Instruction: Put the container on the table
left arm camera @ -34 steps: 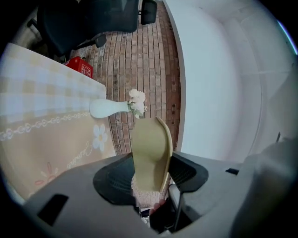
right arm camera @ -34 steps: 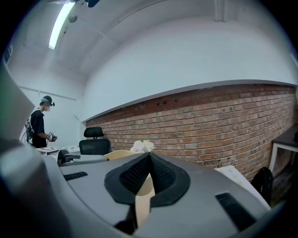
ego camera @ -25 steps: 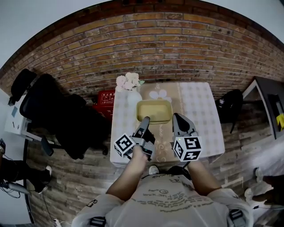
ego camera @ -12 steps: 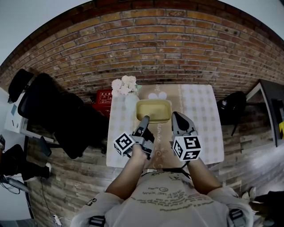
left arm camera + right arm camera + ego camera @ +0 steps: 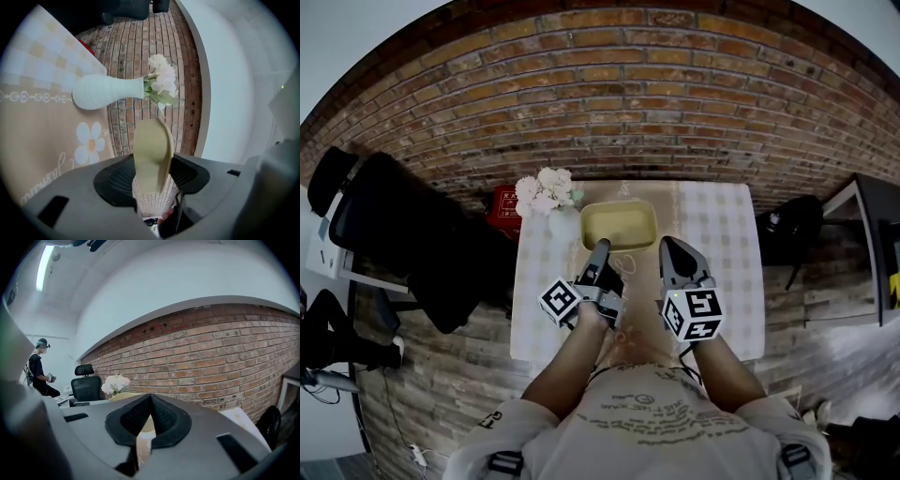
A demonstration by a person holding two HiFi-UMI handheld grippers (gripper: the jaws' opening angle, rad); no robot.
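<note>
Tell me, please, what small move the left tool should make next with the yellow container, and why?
Probably lower it straight down. The left tool is clamped on the rim of the container, which seems to hang over the table, apart from the white vase, so the spot below looks free.

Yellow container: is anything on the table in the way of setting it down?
Nothing visible blocks it. The left claw grips the yellow container by its rim above the beige runner on the table. A white vase of flowers stands to the container's left, clear of it.
</note>
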